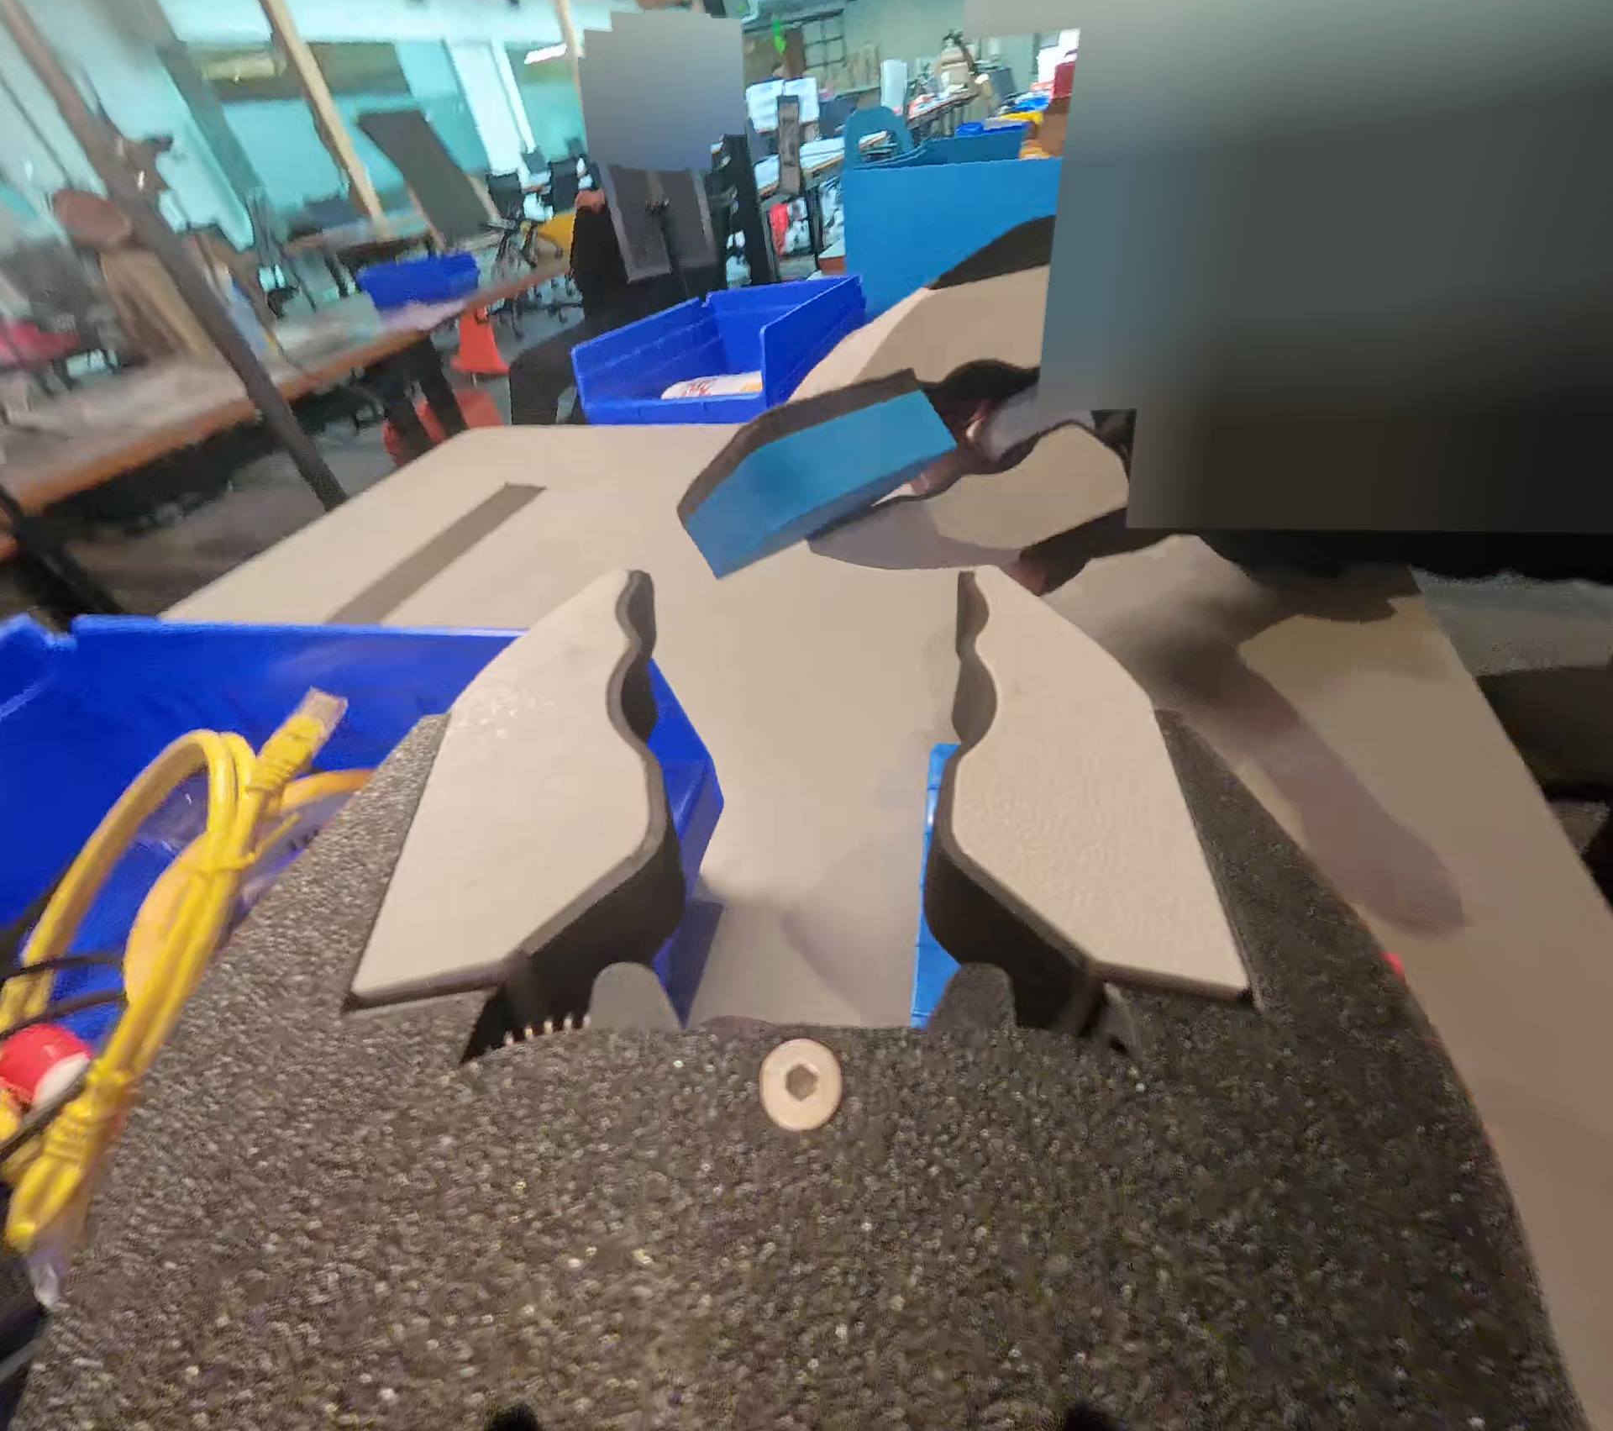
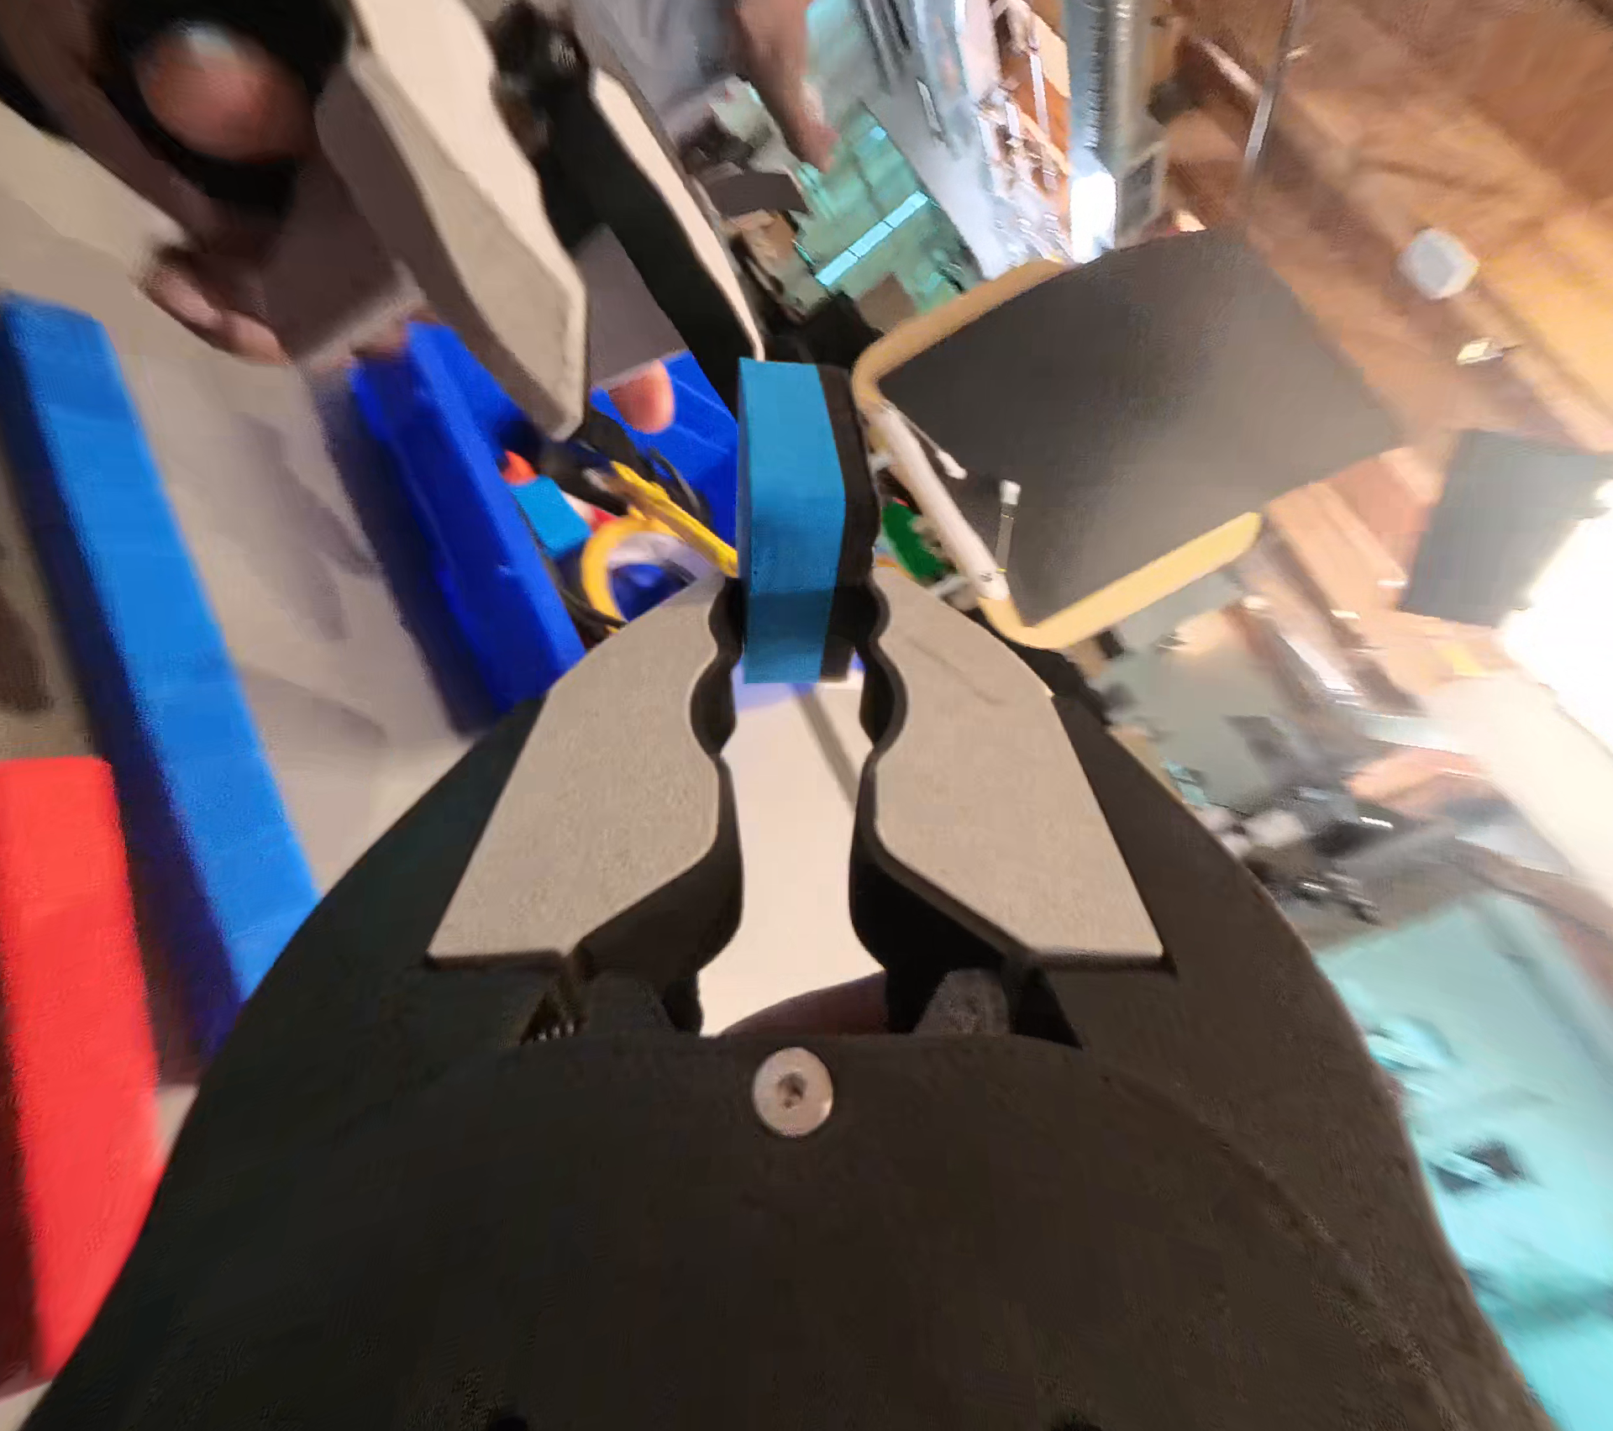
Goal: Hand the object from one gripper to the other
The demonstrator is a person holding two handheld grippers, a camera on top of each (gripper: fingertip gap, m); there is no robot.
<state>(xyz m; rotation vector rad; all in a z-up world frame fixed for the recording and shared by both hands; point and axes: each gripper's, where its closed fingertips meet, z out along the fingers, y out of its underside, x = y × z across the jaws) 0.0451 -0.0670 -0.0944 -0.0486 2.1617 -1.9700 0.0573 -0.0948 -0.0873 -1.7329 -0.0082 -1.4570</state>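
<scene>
The grey table (image 1: 785, 691) is seen spread below, with a blue bin (image 1: 131, 717) at its near left corner, holding a yellow cable (image 1: 175, 909), and another blue bin (image 1: 724, 359) at its far edge. Over the table's middle, the left hand-held gripper (image 1: 803, 586) is held with jaws spread wide and nothing between them. The right hand-held gripper (image 2: 799, 603) is seen clamped on the task's thing, a blue and black foam block (image 2: 790, 507), pinched only at its near end by the fingertips and carried in the air above the table, clear of the surface. The handover, it is judged, is not yet made. For a clean pass, the free end of the block should be brought squarely between the spread jaws, the flat faces met by the pads, and the right grip loosened only once the left is firmly closed.
</scene>
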